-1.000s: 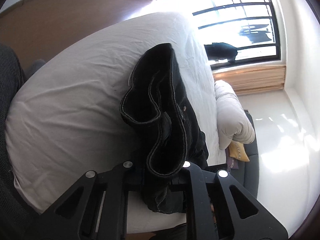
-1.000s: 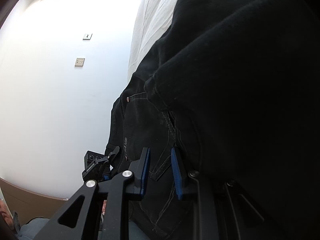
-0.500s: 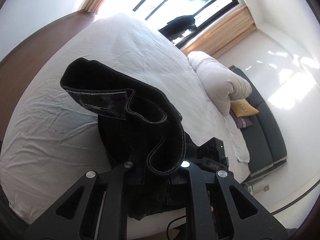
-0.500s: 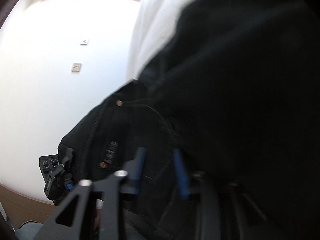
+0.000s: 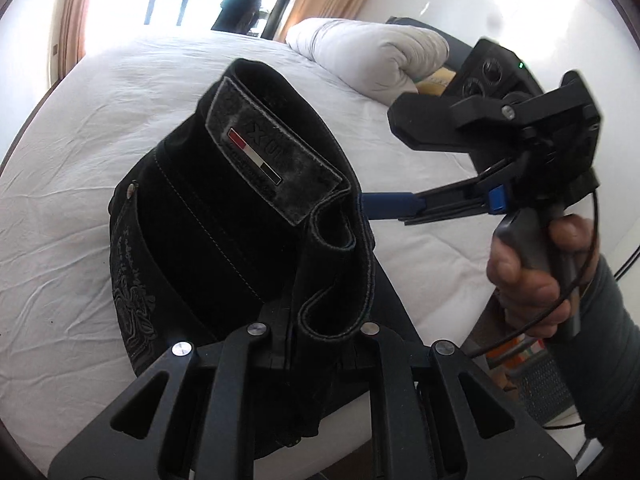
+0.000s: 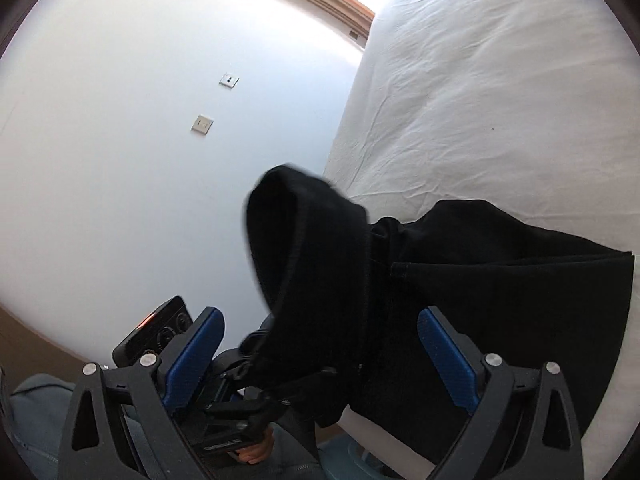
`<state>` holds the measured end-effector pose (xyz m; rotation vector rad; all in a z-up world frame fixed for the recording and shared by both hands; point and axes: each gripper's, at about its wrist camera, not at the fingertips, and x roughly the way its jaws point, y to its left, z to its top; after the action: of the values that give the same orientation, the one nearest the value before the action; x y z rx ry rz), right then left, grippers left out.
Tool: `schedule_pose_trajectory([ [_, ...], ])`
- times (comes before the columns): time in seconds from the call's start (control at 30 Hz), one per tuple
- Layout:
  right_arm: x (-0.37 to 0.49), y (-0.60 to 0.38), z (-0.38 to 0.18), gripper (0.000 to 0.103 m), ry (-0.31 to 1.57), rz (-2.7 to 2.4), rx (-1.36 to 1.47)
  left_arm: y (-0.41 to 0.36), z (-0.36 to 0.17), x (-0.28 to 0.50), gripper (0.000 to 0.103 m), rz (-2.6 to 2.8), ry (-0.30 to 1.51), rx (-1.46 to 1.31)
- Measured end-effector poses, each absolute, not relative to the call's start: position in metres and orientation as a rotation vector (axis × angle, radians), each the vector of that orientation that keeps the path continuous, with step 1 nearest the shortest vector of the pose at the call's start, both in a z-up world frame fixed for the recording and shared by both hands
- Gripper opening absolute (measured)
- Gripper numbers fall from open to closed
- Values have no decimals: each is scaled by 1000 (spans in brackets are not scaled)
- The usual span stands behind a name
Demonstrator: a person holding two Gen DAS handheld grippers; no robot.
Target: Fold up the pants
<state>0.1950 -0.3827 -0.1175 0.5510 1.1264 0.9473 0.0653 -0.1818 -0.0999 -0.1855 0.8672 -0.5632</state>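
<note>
Over bed: L claw grips pants.

Black gripper frames, blue pads, silver screws; grey sleeve, thin black cable.

Left tongs' tips buried in pants; patch lettering illegible.

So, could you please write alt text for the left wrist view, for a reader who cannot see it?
The left tongs are shut on the waistband of black pants, lifted over a white bed. At right, a hand holds the right tongs, jaws opening, clear of the fabric.
</note>
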Motion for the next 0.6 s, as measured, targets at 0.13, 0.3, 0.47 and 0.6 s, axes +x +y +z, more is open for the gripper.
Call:
schedule_pose_trajectory([
  [0.13, 189, -366, -112, 101, 1159, 958, 437, -209, -105, 63, 12, -576, 876, -94],
  [0.3, 211, -367, -146, 71, 1268, 801, 423, -256, -103, 65, 12, -601, 855, 48],
  [0.47, 209, -402, -154, 31, 1250, 761, 425, -274, -105, 75, 12, -611, 869, 97],
  [0.6, 205, -421, -164, 27, 1237, 735, 434, -302, -117, 77, 12, -625, 896, 160],
])
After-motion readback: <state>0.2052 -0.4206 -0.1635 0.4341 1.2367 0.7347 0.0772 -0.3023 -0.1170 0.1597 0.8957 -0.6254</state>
